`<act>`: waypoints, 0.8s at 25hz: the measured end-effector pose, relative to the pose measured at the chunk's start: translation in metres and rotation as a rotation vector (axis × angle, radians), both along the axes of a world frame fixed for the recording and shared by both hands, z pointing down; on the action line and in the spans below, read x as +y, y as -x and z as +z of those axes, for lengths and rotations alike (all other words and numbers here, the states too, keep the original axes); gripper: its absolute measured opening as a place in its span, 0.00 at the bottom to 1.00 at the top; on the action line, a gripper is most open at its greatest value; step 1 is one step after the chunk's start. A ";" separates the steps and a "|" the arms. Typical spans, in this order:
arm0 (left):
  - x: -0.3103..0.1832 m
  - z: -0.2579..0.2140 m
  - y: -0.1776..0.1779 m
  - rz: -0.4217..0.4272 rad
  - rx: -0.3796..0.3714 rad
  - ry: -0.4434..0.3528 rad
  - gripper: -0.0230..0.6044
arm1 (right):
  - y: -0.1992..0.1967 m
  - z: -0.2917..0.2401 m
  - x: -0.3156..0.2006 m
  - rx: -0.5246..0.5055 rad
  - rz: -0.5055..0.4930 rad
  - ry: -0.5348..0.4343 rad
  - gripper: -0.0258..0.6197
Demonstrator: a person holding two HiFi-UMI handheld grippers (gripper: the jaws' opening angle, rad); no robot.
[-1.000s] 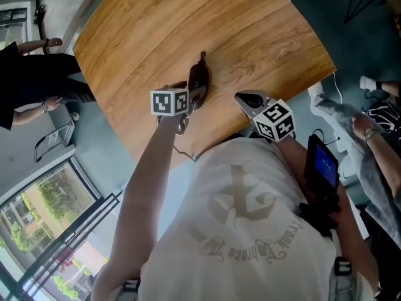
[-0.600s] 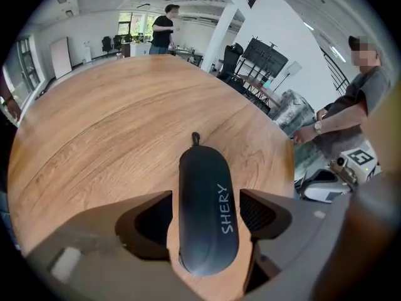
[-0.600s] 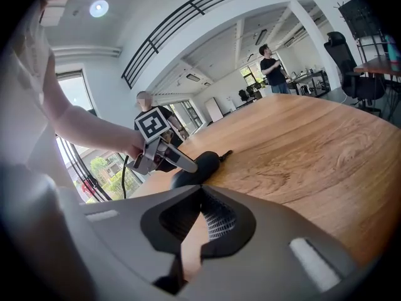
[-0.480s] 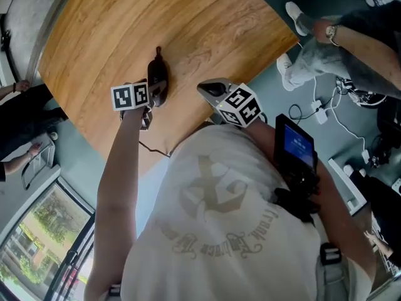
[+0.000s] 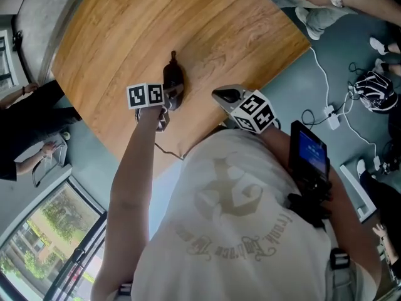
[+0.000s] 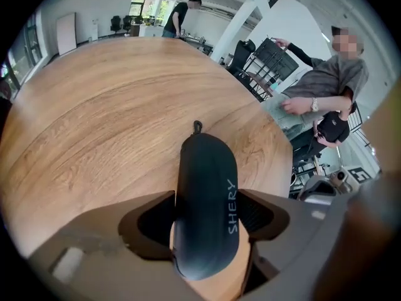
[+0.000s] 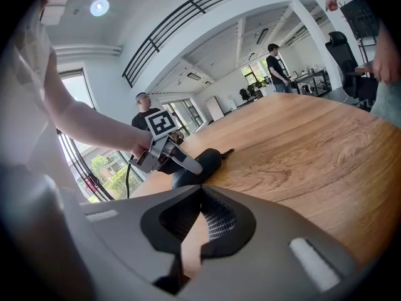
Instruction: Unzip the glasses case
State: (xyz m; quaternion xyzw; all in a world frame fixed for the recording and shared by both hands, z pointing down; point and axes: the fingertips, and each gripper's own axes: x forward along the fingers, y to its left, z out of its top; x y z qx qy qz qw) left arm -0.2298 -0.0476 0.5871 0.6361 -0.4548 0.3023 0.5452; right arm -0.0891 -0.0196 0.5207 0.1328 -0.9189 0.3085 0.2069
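Note:
A black oval glasses case (image 5: 173, 79) lies on the round wooden table (image 5: 207, 30), its zip pull (image 5: 173, 56) at the far end. My left gripper (image 5: 173, 95) points steeply down over the case's near end. In the left gripper view the case (image 6: 205, 199) fills the gap between the fingers of that gripper (image 6: 207, 215), whose jaws are closing around it. My right gripper (image 5: 223, 95) hovers shut and empty near the table's edge, to the right of the case. Its own view shows the case (image 7: 200, 162) ahead with the left gripper (image 7: 178, 160) on it.
The table's near edge (image 5: 188, 146) runs just under both grippers. A person in grey (image 6: 319, 86) sits beyond the table's right side, and another stands far off (image 6: 182, 14). Cables and a plug block (image 5: 329, 115) lie on the floor to the right.
My left gripper has sunk a little over the case's near end. The right gripper has kept its place. The head view has shifted.

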 end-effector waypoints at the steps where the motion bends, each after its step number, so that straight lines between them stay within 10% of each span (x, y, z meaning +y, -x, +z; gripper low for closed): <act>1: 0.000 -0.001 0.001 -0.010 -0.008 -0.009 0.56 | 0.001 0.000 0.002 0.001 -0.006 0.001 0.05; 20: -0.020 -0.028 -0.056 -0.612 0.301 -0.119 0.55 | 0.023 0.034 0.056 0.161 -0.292 -0.080 0.10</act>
